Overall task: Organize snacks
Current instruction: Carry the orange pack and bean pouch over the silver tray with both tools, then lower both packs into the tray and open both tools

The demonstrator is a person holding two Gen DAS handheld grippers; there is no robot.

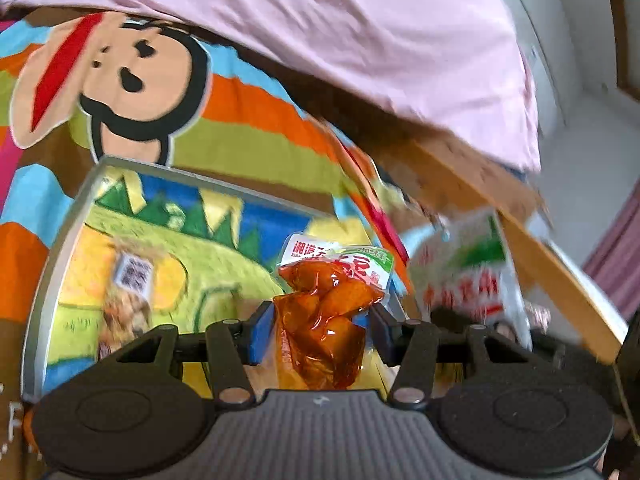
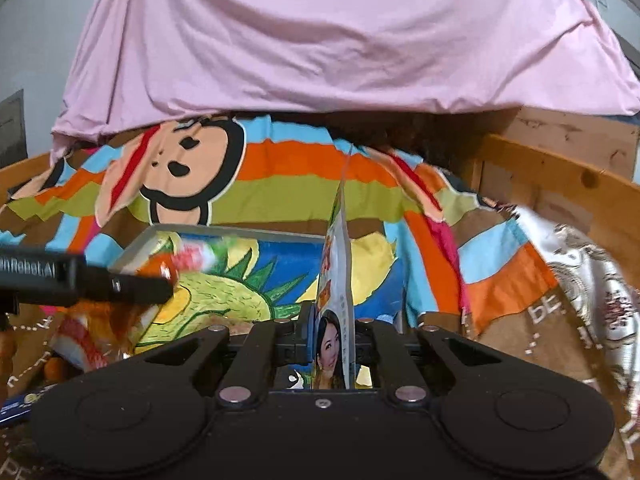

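My left gripper is shut on an orange snack pouch with a white and green top, held above a metal tray with a colourful picture base. My right gripper is shut on a flat snack packet seen edge on, with a woman's face printed on it, held upright over the same tray. The left gripper also shows in the right wrist view, at the left, over the tray's near left corner with its pouch blurred.
The tray lies on a striped cartoon-monkey blanket on a bed. A pink sheet hangs behind. A wooden bed rail runs on the right. Another white, red and green packet lies right of the tray. More snacks lie at the left.
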